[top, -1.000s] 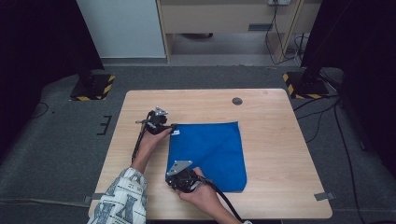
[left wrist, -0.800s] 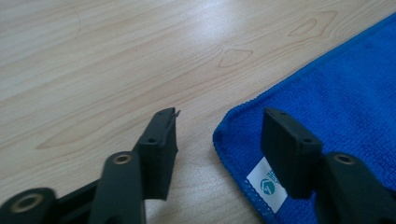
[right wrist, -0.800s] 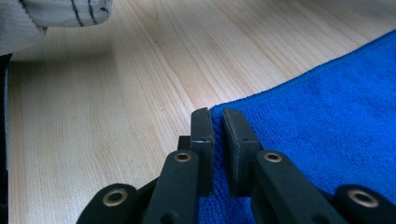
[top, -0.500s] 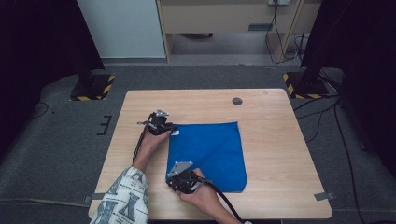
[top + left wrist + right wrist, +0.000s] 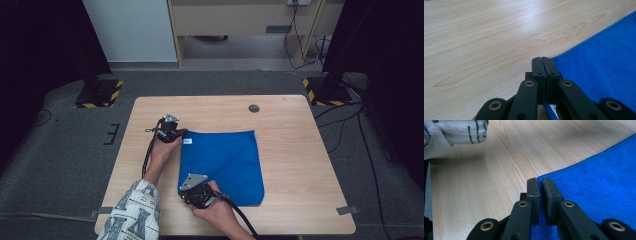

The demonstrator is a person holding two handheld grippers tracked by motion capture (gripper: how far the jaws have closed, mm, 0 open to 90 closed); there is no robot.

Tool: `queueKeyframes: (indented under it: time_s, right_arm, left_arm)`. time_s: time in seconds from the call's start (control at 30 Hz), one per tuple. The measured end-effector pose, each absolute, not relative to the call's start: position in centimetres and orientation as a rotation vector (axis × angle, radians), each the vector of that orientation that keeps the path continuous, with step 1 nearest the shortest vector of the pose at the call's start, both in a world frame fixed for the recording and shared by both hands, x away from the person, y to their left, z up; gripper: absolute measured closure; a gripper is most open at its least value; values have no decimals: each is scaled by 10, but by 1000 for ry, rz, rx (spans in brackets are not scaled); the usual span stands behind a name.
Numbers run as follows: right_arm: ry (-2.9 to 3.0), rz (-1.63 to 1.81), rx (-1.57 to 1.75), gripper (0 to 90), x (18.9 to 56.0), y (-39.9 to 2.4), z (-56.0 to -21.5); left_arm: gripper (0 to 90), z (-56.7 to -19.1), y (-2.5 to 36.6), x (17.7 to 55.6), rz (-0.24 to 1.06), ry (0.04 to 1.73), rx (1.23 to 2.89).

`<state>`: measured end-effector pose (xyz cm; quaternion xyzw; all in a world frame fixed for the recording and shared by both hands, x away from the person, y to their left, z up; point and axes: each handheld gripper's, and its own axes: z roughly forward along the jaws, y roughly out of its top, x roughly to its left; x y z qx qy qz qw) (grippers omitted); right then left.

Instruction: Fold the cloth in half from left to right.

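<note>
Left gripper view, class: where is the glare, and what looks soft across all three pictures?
Left gripper view: pale glare on the table, far edge soft. Right gripper view: patterned sleeve blurred. High view: evenly lit table, dark surroundings, blue cloth fairly soft.

Wood table [image 5: 295, 150] — round grommet hole [image 5: 254, 108] far edge.

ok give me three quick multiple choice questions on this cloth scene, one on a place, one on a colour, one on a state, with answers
1. Where is the left gripper?
A. at the cloth's far left corner
B. at the table's right edge
C. beside the round hole

2. What colour is the cloth?
A. red
B. blue
C. white

3. How do the right gripper's jaws stand?
A. spread wide
B. nipped on the cloth's corner
C. raised high off the table

Answers:
1 A, the high view shows it at that corner.
2 B, every view shows blue cloth.
3 B, the right gripper view shows cloth edge pinched between the jaws.
</note>
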<state>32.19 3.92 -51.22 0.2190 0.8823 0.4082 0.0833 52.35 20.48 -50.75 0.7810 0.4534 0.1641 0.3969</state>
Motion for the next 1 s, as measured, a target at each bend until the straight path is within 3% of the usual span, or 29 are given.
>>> queueKeyframes:
  time_s: [0.3,1.0]
  right_arm:
    - [2601,1241,656,858,317,33,-503]
    - [2570,1253,652,858,313,51,-491]
  left_arm:
    - [887,-490,195,524,427,1131,2010]
    - [889,-469,218,524,466,1150,1963]
